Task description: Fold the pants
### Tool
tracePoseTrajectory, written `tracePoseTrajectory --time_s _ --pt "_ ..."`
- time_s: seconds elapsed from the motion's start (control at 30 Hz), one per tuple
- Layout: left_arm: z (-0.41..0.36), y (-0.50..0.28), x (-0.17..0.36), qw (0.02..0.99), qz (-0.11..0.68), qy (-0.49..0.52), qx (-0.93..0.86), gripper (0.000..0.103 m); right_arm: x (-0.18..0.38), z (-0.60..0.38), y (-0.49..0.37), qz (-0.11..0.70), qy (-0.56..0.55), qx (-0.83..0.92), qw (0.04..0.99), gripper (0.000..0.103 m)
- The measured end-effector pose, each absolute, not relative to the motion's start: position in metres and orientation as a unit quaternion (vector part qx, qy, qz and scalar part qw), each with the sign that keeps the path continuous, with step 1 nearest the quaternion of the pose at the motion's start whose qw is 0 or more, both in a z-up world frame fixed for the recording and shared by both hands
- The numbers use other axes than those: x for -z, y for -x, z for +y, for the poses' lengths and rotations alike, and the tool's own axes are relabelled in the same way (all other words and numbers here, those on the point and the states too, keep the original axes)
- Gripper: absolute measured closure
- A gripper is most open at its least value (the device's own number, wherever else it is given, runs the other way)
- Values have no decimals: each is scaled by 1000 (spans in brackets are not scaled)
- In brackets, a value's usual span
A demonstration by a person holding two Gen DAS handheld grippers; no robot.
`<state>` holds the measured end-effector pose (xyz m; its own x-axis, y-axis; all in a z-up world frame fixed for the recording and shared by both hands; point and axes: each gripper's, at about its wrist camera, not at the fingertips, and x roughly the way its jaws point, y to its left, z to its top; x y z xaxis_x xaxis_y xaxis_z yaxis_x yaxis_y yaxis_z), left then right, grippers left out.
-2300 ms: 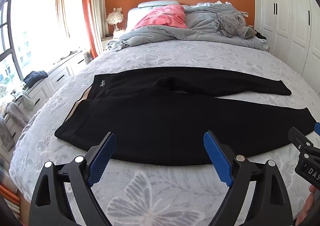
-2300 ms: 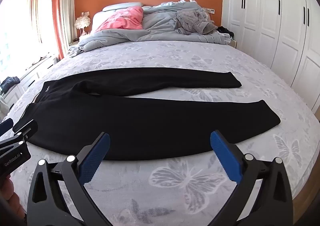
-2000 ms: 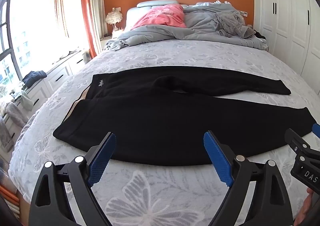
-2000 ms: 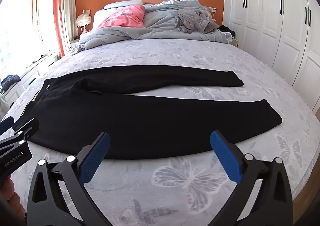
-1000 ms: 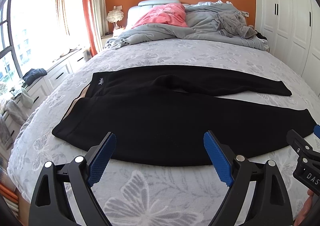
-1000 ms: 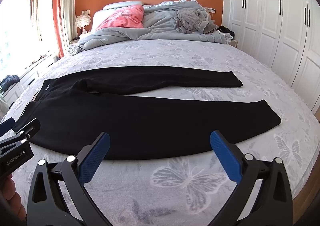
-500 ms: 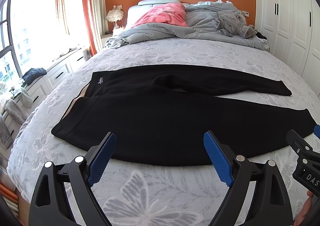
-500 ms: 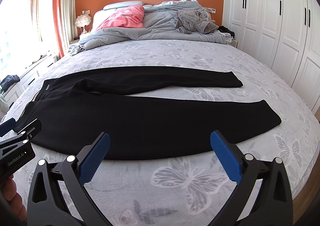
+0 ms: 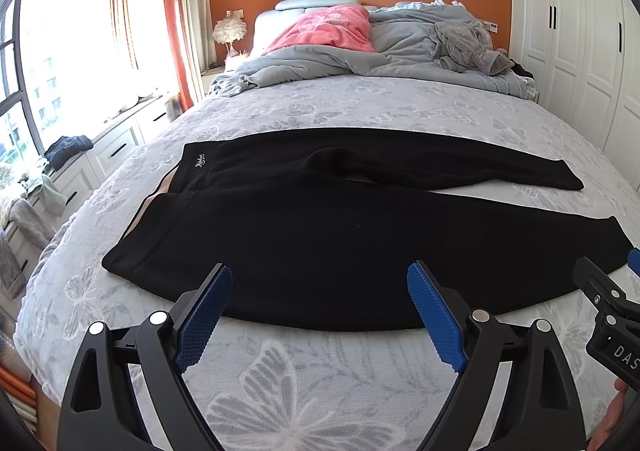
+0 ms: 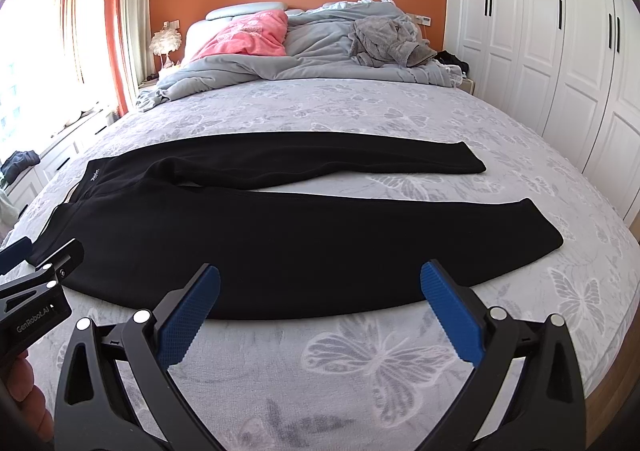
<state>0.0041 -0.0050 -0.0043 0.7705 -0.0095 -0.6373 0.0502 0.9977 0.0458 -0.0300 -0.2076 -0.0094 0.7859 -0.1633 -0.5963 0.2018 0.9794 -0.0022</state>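
Black pants (image 9: 320,227) (image 10: 288,235) lie flat across the bed, waistband at the left, both legs running right and spread apart. My left gripper (image 9: 320,291) hovers open just short of the near leg's front edge, towards the waist end. My right gripper (image 10: 320,291) is open too, over the same edge further towards the cuff. Nothing sits between either pair of blue pads. Each gripper shows at the edge of the other's view: the right gripper (image 9: 608,311) and the left gripper (image 10: 36,283).
The bed (image 9: 320,383) has a grey butterfly-print cover. A rumpled grey duvet (image 9: 360,59) and pink pillow (image 9: 332,29) lie at the headboard. White drawers (image 9: 112,147) run under the window at left, white wardrobes (image 10: 560,51) stand at right.
Both views have shifted only slightly; the pants lie unchanged and both grippers stay open.
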Motion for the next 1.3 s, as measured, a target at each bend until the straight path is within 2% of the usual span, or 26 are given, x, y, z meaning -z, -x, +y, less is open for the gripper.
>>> tracePoseTrajectory --time_s 1.03,1.17,1.3 --pt "1 -8 7 934 355 -15 34 15 10 -210 29 320 -35 89 942 5" --pt "33 -35 -8 916 391 44 84 12 -6 -240 12 346 -27 45 937 5" --pt "102 -108 -19 897 423 108 67 11 -18 -309 -38 364 23 59 929 5"
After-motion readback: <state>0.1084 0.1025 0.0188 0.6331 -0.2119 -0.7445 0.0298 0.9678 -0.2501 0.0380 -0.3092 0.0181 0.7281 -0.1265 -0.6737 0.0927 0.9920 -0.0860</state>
